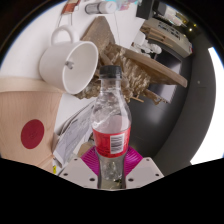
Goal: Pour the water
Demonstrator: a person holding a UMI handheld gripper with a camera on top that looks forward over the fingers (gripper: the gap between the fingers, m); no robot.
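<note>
Clamped between the two fingers of the gripper [110, 172] is a clear bottle [110, 125] with a red label, held upright, its base pressed by the pink pads [90, 160]; a white cup [68, 65] is seen beyond it, tilted, beside a cardboard box [28, 120]; clutter is seen behind.

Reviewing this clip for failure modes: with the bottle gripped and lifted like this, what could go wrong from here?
1. The bottle appears to have its cap on; tilting now would likely pour nothing.
2. The gripper holds the bottle low, near its base, so the tall body could swing or slip between the fingers when tipped.
3. The white cup lies tilted with its opening sideways, beside a paper bag; water aimed there could spill onto the clutter.
</note>
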